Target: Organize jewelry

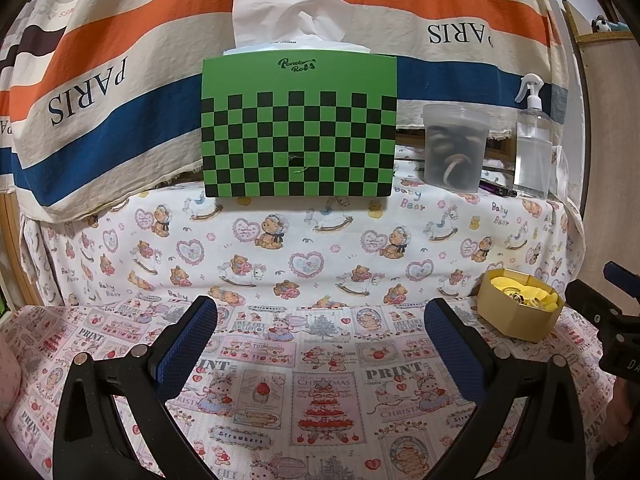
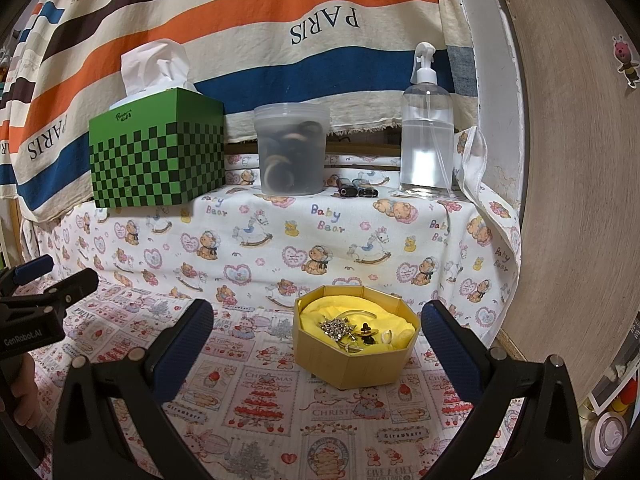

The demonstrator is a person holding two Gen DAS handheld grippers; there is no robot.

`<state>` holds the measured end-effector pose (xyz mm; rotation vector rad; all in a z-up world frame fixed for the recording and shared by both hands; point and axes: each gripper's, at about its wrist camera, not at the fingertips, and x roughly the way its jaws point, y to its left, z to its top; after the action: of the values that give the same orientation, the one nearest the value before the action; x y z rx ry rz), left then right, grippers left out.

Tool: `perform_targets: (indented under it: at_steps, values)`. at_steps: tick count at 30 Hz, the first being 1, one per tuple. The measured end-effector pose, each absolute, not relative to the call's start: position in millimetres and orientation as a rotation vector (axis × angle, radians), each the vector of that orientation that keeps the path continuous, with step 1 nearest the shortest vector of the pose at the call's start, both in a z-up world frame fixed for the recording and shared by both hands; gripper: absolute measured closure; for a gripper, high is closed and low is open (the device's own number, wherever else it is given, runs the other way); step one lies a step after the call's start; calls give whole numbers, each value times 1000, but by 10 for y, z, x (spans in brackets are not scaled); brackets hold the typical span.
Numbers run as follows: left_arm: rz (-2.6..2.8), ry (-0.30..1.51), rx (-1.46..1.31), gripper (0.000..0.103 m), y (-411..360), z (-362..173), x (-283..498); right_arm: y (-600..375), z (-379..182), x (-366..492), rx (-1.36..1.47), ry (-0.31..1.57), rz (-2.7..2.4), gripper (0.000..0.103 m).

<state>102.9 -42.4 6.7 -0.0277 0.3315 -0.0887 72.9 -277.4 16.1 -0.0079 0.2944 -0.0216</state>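
We see the jewelry box [image 2: 354,354], seemingly without a long axis, between the right gripper [image 2: 318,326]'s wide, empty jaws; the left gripper [image 1: 320,324] likewise gapes empty.

Frosted tub [image 2: 293,148]: ring-shaped contents blurred, can't identify. Jewelry [image 2: 352,330] in my octagonal box [image 2: 352,364] too tangled to separate. Left view edge cuts off my right gripper [image 1: 616,312].

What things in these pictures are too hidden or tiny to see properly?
- Jewelry in the gold box, right wrist view: too small and tangled to count.
- Same box in the left wrist view: the near wall hides most of the jewelry.
- Frosted tub: cloudy plastic blurs the rings inside.
- Two small dark items by the spray bottle: too small to identify.
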Motion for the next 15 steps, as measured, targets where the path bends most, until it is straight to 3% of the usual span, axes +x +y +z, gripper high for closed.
perform_targets:
  at_steps: [15]
  values:
    - [-84, 332, -29, 0, -418, 66, 1030, -2768, 159, 729, -10, 294, -21, 0]
